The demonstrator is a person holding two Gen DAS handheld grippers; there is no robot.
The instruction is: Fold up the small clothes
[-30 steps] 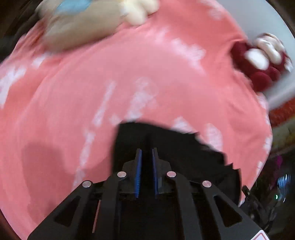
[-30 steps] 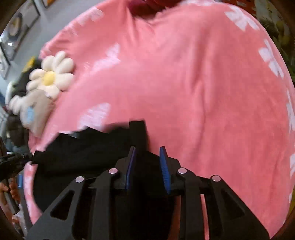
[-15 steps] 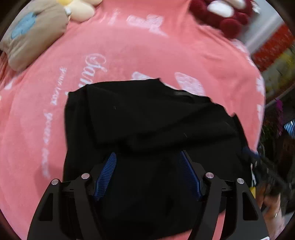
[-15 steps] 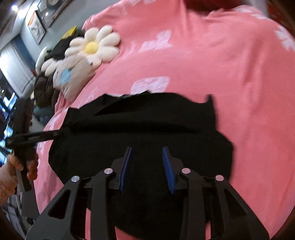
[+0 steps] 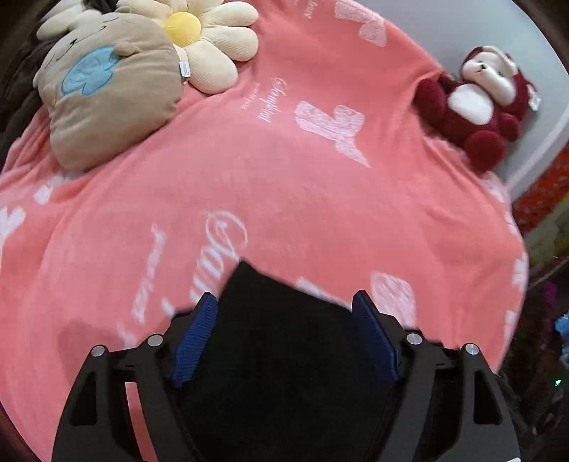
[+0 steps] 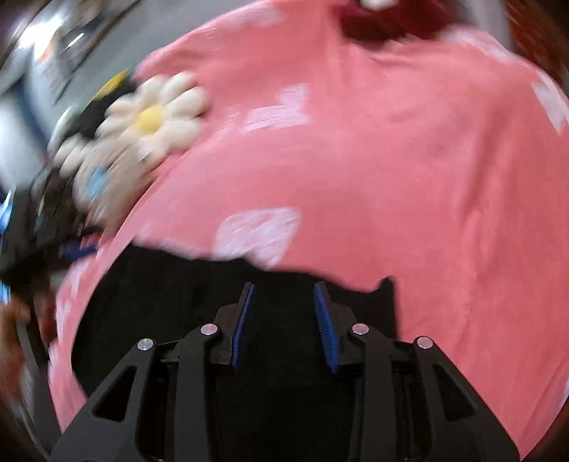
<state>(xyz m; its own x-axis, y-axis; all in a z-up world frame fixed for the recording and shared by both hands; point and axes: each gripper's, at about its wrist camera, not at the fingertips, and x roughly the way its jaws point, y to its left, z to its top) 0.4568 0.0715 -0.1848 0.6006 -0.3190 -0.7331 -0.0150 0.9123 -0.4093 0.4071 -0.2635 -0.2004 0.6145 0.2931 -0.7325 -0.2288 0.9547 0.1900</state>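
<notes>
Garment: a black garment (image 5: 284, 341) is laid on the pink blanket (image 5: 320, 199).
Left gripper (image 5: 284, 334): jaws are held wide apart, empty.
Right gripper (image 6: 283, 320): jaws parted, nothing gripped.
Handling: judged soft, light, limp; best pinched at an edge corner.

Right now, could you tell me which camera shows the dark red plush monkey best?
The left wrist view: the plush monkey sits sharp and whole at the blanket's far right edge. The right wrist view catches only a blurred red patch of it, cut off at the top.
</notes>
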